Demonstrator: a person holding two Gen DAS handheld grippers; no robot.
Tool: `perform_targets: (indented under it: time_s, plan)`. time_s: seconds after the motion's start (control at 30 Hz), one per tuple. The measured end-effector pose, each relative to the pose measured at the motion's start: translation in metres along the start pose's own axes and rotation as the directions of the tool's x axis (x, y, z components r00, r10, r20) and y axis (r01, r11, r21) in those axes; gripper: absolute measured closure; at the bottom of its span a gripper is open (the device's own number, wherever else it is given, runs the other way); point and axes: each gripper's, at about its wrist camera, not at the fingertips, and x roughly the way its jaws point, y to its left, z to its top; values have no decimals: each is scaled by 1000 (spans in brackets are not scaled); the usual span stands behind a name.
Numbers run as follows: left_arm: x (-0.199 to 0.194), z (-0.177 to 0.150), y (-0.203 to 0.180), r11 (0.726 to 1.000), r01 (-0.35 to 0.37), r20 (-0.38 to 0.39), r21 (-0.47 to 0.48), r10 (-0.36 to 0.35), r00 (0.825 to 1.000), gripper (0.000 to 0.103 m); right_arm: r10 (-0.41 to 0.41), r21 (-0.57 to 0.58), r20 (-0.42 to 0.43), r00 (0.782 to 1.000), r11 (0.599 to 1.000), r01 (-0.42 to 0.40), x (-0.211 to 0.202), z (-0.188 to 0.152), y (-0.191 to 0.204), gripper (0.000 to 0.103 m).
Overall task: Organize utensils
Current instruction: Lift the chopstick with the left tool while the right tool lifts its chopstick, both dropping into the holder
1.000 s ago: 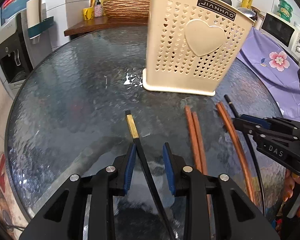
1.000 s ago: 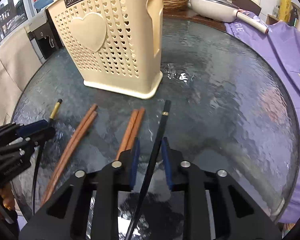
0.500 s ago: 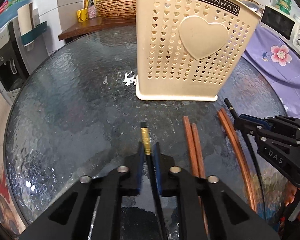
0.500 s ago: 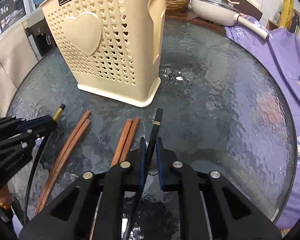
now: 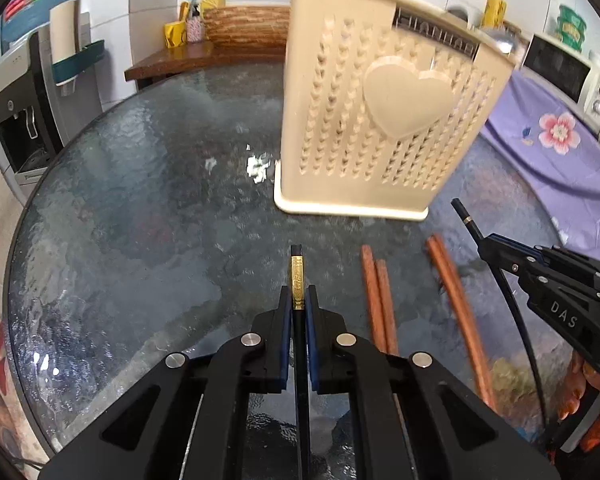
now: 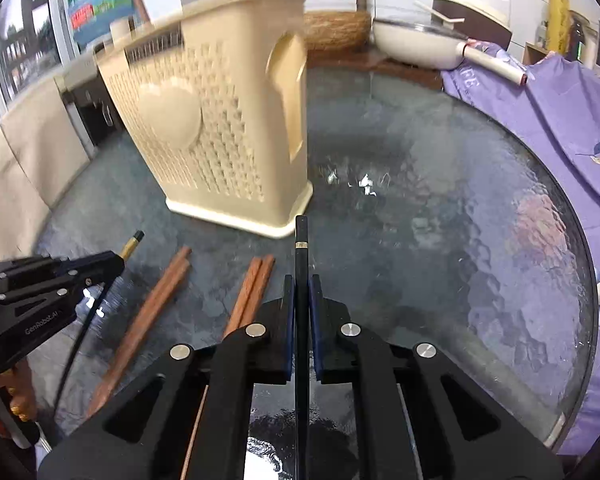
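Observation:
My left gripper (image 5: 298,300) is shut on a black chopstick with a gold band (image 5: 297,276), lifted off the round glass table (image 5: 140,200). My right gripper (image 6: 300,286) is shut on a second black chopstick (image 6: 301,240), also raised. The cream perforated utensil holder (image 5: 384,120) stands upright just beyond both; it also shows in the right wrist view (image 6: 220,132). Two pairs of brown wooden chopsticks (image 5: 378,304) (image 5: 456,304) lie on the glass between the grippers. The right gripper shows in the left wrist view (image 5: 484,244), the left gripper in the right wrist view (image 6: 116,262).
A woven basket (image 5: 244,28) and bottles sit on a wooden shelf behind the table. A water dispenser (image 5: 16,112) stands left. A purple flowered cloth (image 6: 560,128), a white pan (image 6: 416,44) and a microwave (image 5: 564,72) are to the right.
Both grippers closed on their black chopsticks and lifted them off the glass. The views are blurred from motion toward the holder.

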Motion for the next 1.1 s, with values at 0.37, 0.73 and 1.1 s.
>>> perform_targets:
  time_s: [0.37,0.73,1.1]
  plan:
    - [-92,23,0,992,128,260,-20,-118,958,96,285,56,206,936,952,-302,-81,21,-25,95]
    - [-133,27,-9,978,205,340,34,-204,918,96,349,-83,276,895,937,-340,-138,28,-20,95]
    - [-157,34,-14,974,213,376,74,-226,899,96,361,-174,315,878,931,-321,-171,37,-7,95]
